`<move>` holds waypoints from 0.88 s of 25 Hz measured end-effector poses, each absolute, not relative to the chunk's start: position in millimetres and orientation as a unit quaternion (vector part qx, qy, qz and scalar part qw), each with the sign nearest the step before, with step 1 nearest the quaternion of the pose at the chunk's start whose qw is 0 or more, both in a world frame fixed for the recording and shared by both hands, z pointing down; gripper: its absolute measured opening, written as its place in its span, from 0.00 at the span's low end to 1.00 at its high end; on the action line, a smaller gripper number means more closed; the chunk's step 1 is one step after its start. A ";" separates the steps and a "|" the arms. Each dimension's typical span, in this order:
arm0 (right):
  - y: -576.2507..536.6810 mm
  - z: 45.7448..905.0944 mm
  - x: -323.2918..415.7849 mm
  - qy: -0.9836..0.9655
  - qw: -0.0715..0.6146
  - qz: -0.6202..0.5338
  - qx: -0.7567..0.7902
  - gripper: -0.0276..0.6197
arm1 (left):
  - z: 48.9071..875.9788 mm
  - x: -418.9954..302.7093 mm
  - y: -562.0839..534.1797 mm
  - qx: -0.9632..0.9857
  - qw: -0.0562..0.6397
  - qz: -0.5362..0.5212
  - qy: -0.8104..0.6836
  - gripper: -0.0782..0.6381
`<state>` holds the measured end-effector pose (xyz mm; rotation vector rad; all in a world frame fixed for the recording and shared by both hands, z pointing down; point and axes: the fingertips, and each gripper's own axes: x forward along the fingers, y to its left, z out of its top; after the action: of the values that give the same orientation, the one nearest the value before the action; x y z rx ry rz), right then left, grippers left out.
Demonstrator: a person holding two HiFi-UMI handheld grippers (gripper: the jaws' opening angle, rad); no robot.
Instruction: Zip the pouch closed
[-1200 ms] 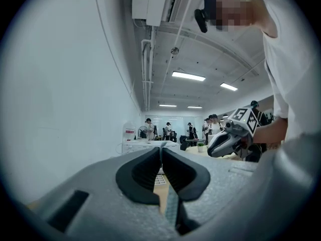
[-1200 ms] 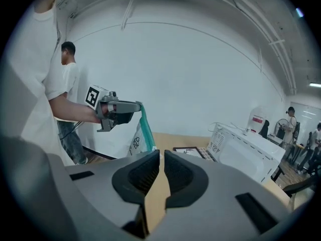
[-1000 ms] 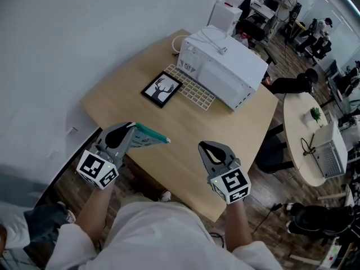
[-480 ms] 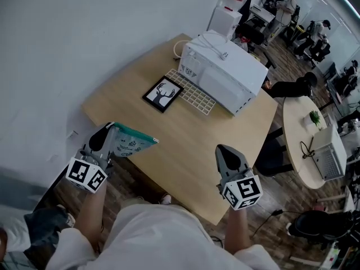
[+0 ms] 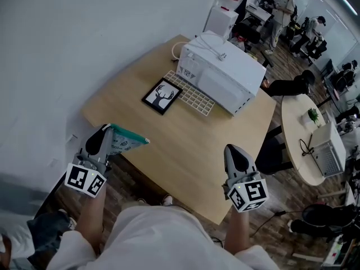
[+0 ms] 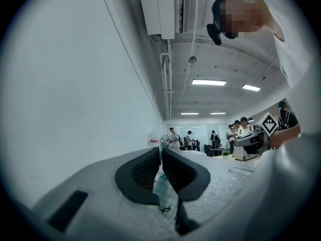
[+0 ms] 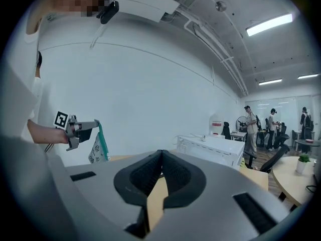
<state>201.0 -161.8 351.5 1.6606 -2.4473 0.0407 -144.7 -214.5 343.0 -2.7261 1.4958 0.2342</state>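
The room is lit brightly and evenly by ceiling light strips [image 6: 208, 82], seen above and beyond the left gripper [image 6: 161, 153]. Only faint, soft shadows are cast. Both gripper views are bowed at the edges and ringed by black corners. The pouch [image 6: 164, 197] pinched in the left jaws is blurred by nearness.

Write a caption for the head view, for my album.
Left gripper holds a pouch by the table edge; right gripper hovers shut and empty.
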 end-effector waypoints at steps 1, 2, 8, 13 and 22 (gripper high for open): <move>-161.5 350.9 200.6 -0.823 0.091 0.013 0.561 0.04 | 342.6 -146.1 -214.4 -0.874 0.012 0.076 0.480 0.15; -161.2 350.1 200.2 -0.822 0.090 0.013 0.562 0.04 | 342.1 -147.2 -214.5 -0.874 0.011 0.078 0.480 0.15; -158.9 346.4 198.9 -0.817 0.086 0.011 0.570 0.04 | 342.1 -149.2 -215.1 -0.876 0.010 0.083 0.475 0.14; -154.8 342.7 199.2 -0.813 0.083 0.010 0.576 0.04 | 338.0 -146.6 -213.2 -0.880 0.012 0.086 0.467 0.15; -149.2 346.3 198.3 -0.808 0.081 0.014 0.584 0.04 | 339.0 -142.9 -212.0 -0.887 0.011 0.086 0.453 0.15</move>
<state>198.3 -149.2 346.3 1.7447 -2.4151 0.0404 -142.9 -212.0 339.0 -2.7673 1.4128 0.2698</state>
